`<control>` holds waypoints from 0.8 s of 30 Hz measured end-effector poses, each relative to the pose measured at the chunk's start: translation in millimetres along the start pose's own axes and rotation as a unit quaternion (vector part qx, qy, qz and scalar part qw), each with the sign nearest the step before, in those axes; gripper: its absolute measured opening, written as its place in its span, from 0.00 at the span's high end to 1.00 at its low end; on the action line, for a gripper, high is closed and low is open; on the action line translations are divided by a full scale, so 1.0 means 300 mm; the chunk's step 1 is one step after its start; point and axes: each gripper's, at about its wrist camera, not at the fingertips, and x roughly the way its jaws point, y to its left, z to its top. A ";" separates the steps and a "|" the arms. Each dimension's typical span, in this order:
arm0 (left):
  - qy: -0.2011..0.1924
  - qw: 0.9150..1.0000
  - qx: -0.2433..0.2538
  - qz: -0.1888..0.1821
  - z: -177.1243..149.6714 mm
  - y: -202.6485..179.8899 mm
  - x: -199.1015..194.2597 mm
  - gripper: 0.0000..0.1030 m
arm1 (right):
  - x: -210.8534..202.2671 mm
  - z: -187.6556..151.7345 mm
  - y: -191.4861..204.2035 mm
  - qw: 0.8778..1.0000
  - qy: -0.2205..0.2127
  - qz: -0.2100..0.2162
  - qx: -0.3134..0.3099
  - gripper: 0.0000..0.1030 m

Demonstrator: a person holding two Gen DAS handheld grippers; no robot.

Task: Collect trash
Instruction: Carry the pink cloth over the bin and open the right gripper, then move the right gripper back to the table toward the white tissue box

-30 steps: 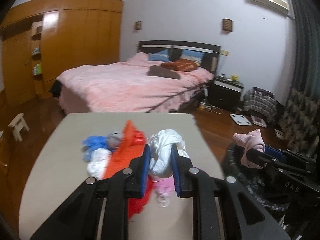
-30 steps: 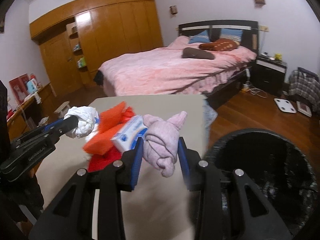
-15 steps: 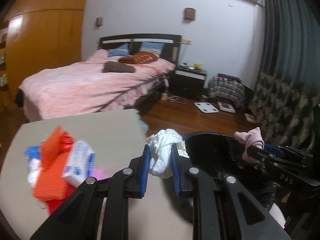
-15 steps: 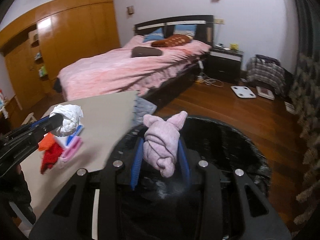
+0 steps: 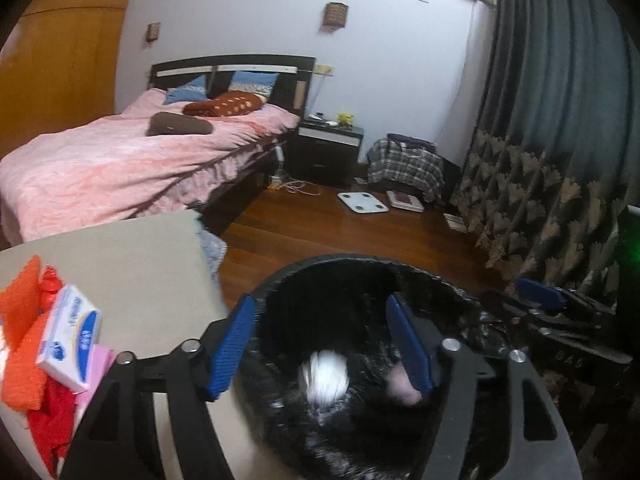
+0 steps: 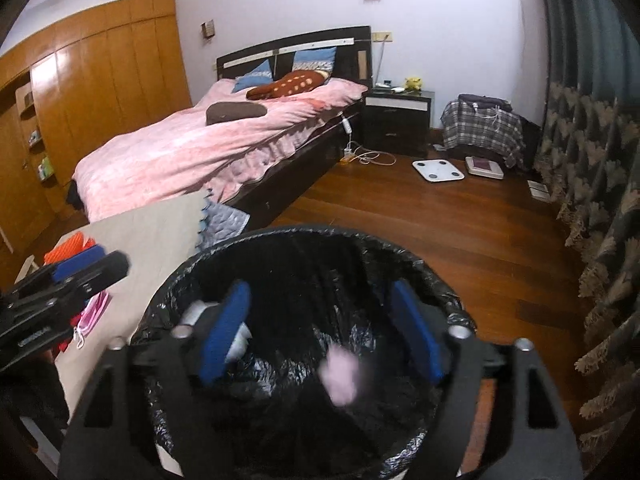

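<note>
1. Claws first: the left gripper (image 5: pixel 322 342) has its jaws wide apart and empty, directly over the mouth of the trash bin (image 5: pixel 340 258). The right gripper (image 6: pixel 320 336) is the same, jaws apart with nothing between them, above the same bin.
2. Inside the bin, lined with a black bag (image 6: pixel 400 256), a white wad (image 5: pixel 325 376) shows blurred at the centre of the left view, and a pink wad (image 6: pixel 340 376) is blurred at about 5 o'clock of centre in the right view. Whether they are at rest I cannot tell.
3. On the table (image 5: pixel 132 264), at 9 o'clock from the bin, more trash waits: an orange cloth (image 5: pixel 22 344), a tissue pack (image 5: pixel 70 340) lying on it, and a red piece (image 5: pixel 52 420) below.
4. Risks, as I judge: both claws are close over one opening, so they may knock each other when leaving. The bag edge is loose and could catch a finger. The pile is mixed, so a grasp may drag a neighbour off the table edge.
</note>
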 end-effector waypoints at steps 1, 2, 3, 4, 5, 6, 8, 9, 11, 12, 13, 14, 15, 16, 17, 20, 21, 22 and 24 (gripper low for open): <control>-0.006 1.000 0.000 0.012 -0.004 0.014 -0.013 0.24 | -0.002 0.001 0.002 1.000 -0.004 -0.002 0.001 0.13; -0.011 1.000 0.001 0.021 -0.005 0.028 -0.028 0.20 | -0.004 0.004 0.003 1.000 -0.007 -0.003 0.001 0.10; -0.017 0.999 0.003 0.033 -0.007 0.041 -0.043 0.18 | -0.006 0.004 0.014 1.000 -0.012 -0.003 0.000 0.09; -0.023 0.998 0.005 0.050 -0.010 0.061 -0.064 0.13 | -0.007 0.007 0.023 1.000 -0.013 -0.002 -0.001 0.06; -0.028 0.997 0.005 0.065 -0.012 0.083 -0.085 0.10 | -0.005 0.008 0.033 1.000 -0.013 -0.001 -0.002 0.05; -0.031 0.997 0.004 0.074 -0.015 0.101 -0.105 0.09 | -0.003 0.008 0.048 1.000 -0.013 0.003 -0.003 0.05; -0.040 0.994 -0.001 0.103 -0.022 0.150 -0.150 0.07 | 0.006 0.013 0.090 1.000 -0.011 0.016 -0.007 0.05; -0.043 0.992 -0.006 0.118 -0.026 0.180 -0.174 0.07 | 0.011 0.012 0.115 1.000 -0.012 0.022 -0.010 0.05; -0.045 0.989 -0.013 0.139 -0.031 0.230 -0.211 0.06 | 0.011 0.027 0.174 0.999 -0.012 0.033 -0.020 0.05; -0.047 0.987 -0.017 0.150 -0.038 0.254 -0.230 0.06 | 0.019 0.027 0.218 0.999 -0.014 0.043 -0.029 0.05; -0.048 0.985 -0.023 0.165 -0.049 0.285 -0.254 0.06 | 0.025 0.032 0.249 0.998 -0.014 0.050 -0.034 0.05; -0.049 0.982 -0.027 0.179 -0.060 0.310 -0.272 0.06 | 0.033 0.033 0.282 0.997 -0.013 0.058 -0.040 0.05; -0.050 0.980 -0.030 0.192 -0.070 0.338 -0.293 0.06 | 0.043 0.039 0.319 0.997 -0.011 0.068 -0.047 0.05; -0.050 0.976 -0.035 0.208 -0.083 0.373 -0.315 0.06 | 0.054 0.040 0.361 0.995 -0.010 0.079 -0.054 0.05; -0.052 0.972 -0.040 0.224 -0.094 0.408 -0.338 0.06 | 0.066 0.041 0.406 0.994 -0.008 0.090 -0.060 0.05; -0.054 0.963 -0.058 0.258 -0.121 0.502 -0.391 0.06 | 0.087 0.041 0.516 0.991 -0.004 0.114 -0.076 0.05; -0.054 0.960 -0.063 0.267 -0.128 0.530 -0.405 0.06 | 0.104 0.037 0.567 0.989 -0.001 0.122 -0.085 0.05; -0.053 0.957 -0.067 0.279 -0.138 0.563 -0.419 0.06 | 0.111 0.042 0.594 0.988 0.002 0.128 -0.089 0.05; -0.050 0.951 -0.072 0.295 -0.157 0.618 -0.439 0.06 | 0.132 0.035 0.660 0.985 0.008 0.141 -0.096 0.05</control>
